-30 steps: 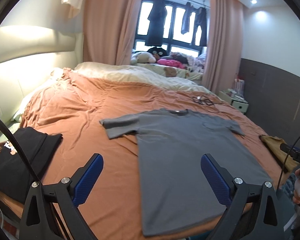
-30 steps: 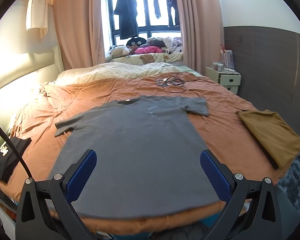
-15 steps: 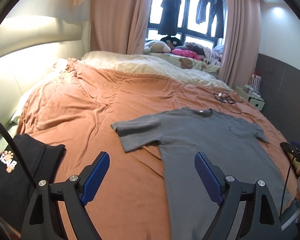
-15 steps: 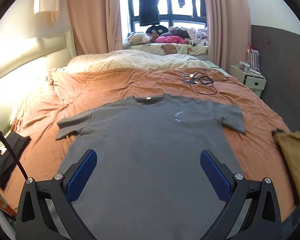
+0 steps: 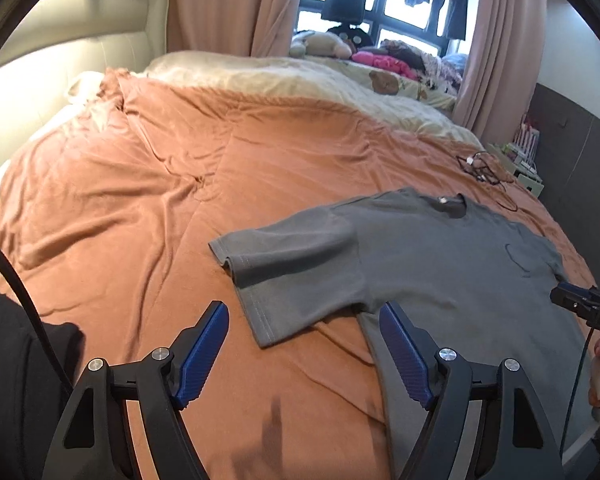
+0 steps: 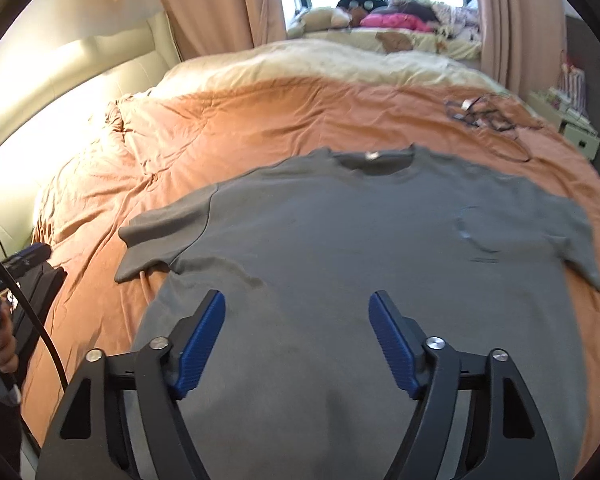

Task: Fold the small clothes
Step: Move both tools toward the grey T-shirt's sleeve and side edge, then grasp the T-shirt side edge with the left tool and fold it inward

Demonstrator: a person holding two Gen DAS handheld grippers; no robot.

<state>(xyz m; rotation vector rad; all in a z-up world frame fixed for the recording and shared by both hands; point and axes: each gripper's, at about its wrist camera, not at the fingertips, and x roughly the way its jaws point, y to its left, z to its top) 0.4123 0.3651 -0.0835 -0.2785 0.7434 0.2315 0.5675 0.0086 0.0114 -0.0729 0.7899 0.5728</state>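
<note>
A grey T-shirt lies flat, front up, on the orange bedspread; it also shows in the right wrist view. My left gripper is open and empty, just above the shirt's left sleeve, near its lower hem. My right gripper is open and empty, low over the middle of the shirt's body. The right gripper shows at the right edge of the left wrist view, and the left gripper at the left edge of the right wrist view.
A folded black garment lies at the bed's near left edge. Tangled cables lie on the bedspread beyond the shirt's right shoulder. A cream duvet, headboard and a bedside table bound the bed.
Both grippers have moved forward and lower over the bed. The left one has swung to the shirt's left sleeve; the right one has come over the shirt's body. Both jaws have narrowed a little.
</note>
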